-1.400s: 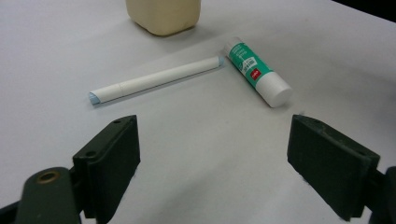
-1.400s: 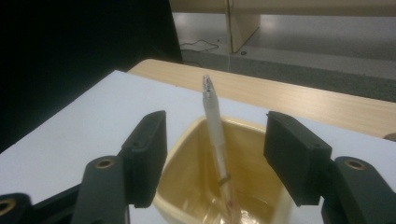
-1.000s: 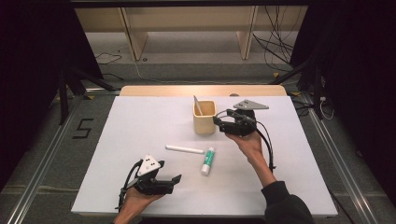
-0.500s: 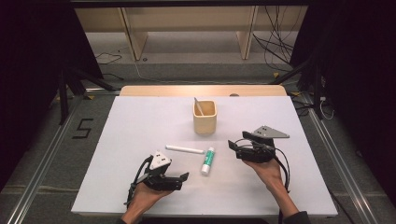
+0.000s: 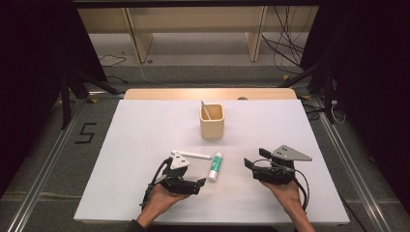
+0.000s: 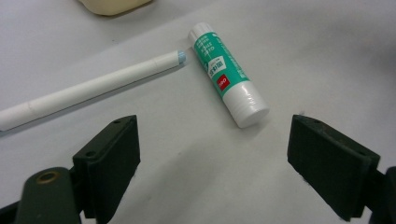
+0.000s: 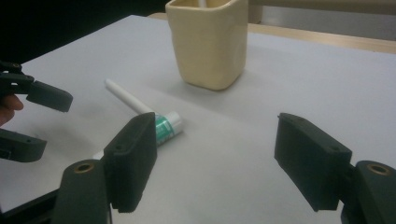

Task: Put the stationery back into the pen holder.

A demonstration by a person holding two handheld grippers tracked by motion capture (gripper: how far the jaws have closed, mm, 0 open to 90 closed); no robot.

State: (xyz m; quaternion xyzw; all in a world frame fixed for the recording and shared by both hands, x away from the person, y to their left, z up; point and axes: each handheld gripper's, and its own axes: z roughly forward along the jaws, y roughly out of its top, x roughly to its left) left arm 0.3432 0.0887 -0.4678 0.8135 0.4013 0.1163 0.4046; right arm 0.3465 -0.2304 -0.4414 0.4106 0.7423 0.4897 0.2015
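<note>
Your left tool sits spread and empty on the white counter, just short of the glue stick, which lies beside a white pen; bring its jaws squarely across the stick's middle so the pen stays outside the pinch. Your right tool, also spread and empty, rests to the right of the stick, so keep it back. The yellow cup beyond already holds a white stick.
</note>
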